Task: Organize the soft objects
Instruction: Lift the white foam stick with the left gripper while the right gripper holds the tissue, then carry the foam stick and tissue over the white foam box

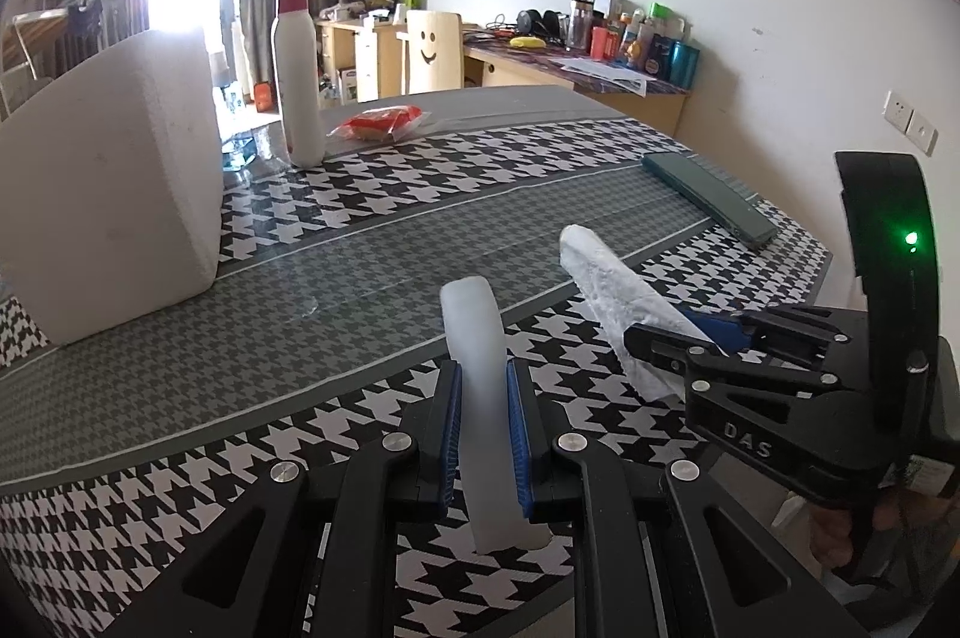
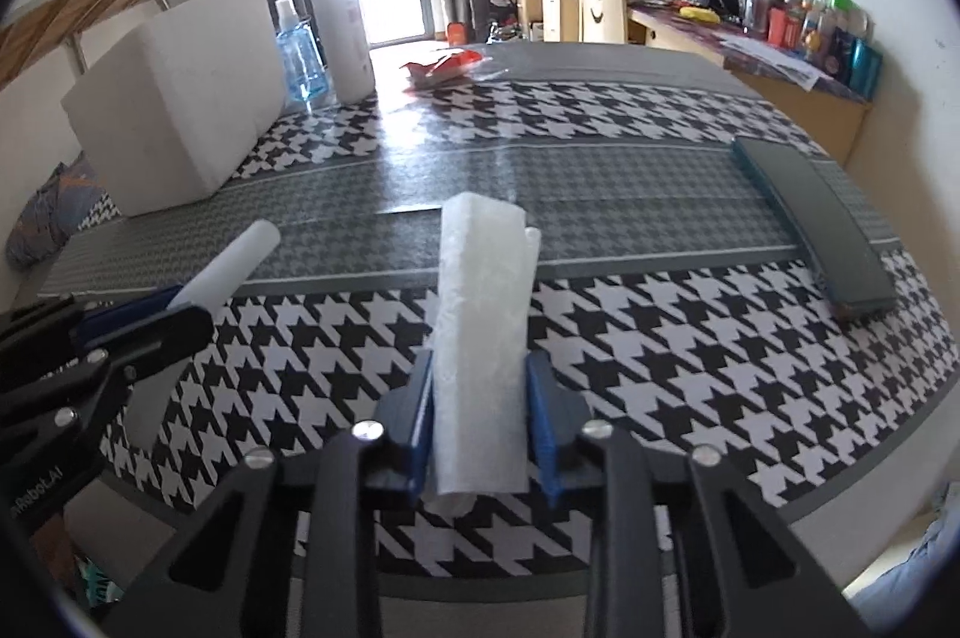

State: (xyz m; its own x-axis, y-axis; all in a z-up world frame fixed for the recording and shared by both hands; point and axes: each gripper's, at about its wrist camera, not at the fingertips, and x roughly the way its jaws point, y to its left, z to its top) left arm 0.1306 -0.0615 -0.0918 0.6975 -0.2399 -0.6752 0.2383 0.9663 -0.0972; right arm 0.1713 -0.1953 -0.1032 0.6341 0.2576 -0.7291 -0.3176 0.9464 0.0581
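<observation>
While the left gripper (image 1: 485, 434) clamps its jaws on a smooth white foam strip (image 1: 477, 338), the right gripper (image 2: 480, 416) has its jaws clamped on a crinkly white roll (image 2: 483, 314). Both soft pieces are above the table's (image 2: 660, 368) near edge; a white foam block (image 2: 180, 98) sits toward its far left corner.

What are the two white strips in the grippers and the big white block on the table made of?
The smooth strip in the left gripper looks like soft foam: matte, even, rounded end. The crinkly strip in the right gripper seems a thin foam or plastic wrap sheet, faintly translucent and wrinkled. The block looks like dense foam or sponge: matte, finely speckled faces.
</observation>
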